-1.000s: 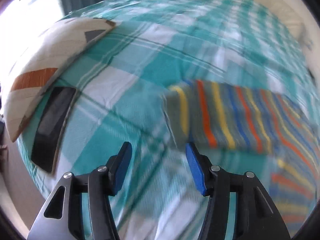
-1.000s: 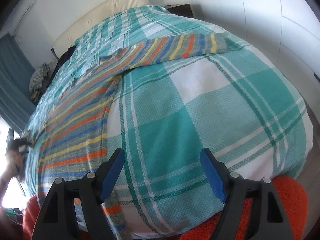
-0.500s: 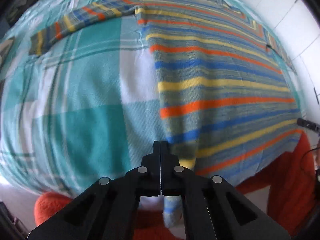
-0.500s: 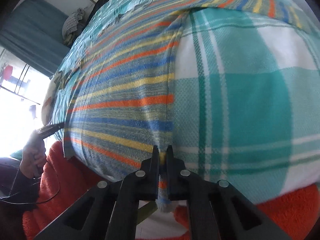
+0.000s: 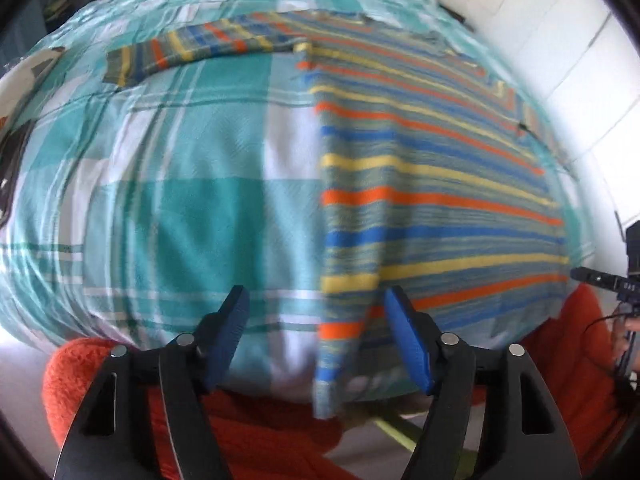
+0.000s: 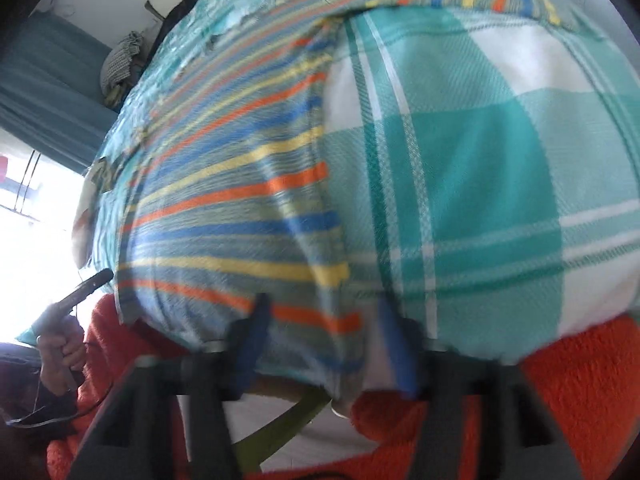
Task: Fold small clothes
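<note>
Striped sweater (image 5: 432,184) flat on plaid bedspread (image 5: 192,208), left claw (image 5: 320,340) and right claw (image 6: 324,344) opening, hem corners between unpressed

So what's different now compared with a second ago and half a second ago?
Both views swung from the bed onto the sweater's hem. Half a second ago the left gripper and right gripper were each shut at a hem corner; now their jaws are opening, with the corner loose between them. The sweater still lies spread on the plaid blanket, sleeves out.
</note>
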### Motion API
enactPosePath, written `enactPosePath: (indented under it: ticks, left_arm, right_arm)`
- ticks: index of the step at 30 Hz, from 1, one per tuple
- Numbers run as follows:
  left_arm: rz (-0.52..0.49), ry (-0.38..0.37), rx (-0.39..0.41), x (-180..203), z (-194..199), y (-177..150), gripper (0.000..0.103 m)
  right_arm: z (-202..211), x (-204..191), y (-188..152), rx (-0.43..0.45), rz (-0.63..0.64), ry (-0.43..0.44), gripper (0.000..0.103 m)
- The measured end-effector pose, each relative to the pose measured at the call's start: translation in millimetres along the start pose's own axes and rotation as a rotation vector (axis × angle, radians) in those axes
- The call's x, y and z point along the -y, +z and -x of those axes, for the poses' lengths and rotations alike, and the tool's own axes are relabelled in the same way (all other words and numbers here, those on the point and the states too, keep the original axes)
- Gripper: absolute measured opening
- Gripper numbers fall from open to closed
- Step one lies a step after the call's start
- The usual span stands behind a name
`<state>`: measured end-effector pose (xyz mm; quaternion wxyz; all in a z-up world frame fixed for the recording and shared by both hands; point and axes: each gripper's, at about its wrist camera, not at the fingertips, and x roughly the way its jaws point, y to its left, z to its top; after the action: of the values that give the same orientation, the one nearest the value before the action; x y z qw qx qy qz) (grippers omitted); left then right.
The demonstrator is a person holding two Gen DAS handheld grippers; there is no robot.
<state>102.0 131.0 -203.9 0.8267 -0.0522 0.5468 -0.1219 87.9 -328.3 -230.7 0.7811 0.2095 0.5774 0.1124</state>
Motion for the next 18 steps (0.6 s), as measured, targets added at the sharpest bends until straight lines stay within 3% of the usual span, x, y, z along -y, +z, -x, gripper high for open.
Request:
enactPosePath:
  ticks: [2,3,4,5,6,7,8,12,17,18]
  left_arm:
    - [-0.059,-0.002,-0.05,19.4,-12.4,-6.9,0.072]
    - [-0.092,0.019,-0.073,28.7,-21.9,-13.6,0.067]
    - [-0.122,0.049,-0.112,34.7,-33.1,-16.0,0.031]
    - [-0.131,0.07,-0.152,40.1,-42.8,-17.3,0.002]
    - [-0.112,0.061,-0.181,41.2,-48.5,-18.7,0.003]
    - [-0.101,0.056,-0.178,41.6,-45.7,-20.4,0.003]
    - [-0.103,0.053,-0.18,42.1,-38.9,-21.5,0.003]
    - [-0.142,0.064,-0.184,42.1,-17.0,-34.4,0.002]
    - [-0.172,0.148,-0.243,50.4,-49.2,-30.8,0.004]
    - [-0.174,0.156,-0.247,53.7,-51.3,-28.9,0.008]
  right_arm:
    - [1.6,-7.0,-5.0,-0.031,0.034,0.005,0.06]
    - [0.3,-8.5,-8.8,-0.051,0.049,0.005,0.06]
    - [-6.6,-11.9,-10.7,-0.076,0.069,-0.004,0.06]
    - [-17.4,-15.8,-12.3,-0.11,0.092,-0.018,0.058]
    - [-27.9,-16.7,-14.2,-0.148,0.113,-0.028,0.05]
    - [-38.3,-17.9,-16.0,-0.183,0.13,-0.06,0.004]
    - [-42.2,-18.2,-17.4,-0.201,0.13,-0.101,0.005]
    - [-13.2,-18.7,-22.2,-0.167,0.134,-0.111,0.004]
    - [-41.2,-2.6,-28.8,-0.225,0.066,-0.151,0.002]
    - [-44.0,-2.5,-27.1,-0.219,0.043,-0.141,0.003]
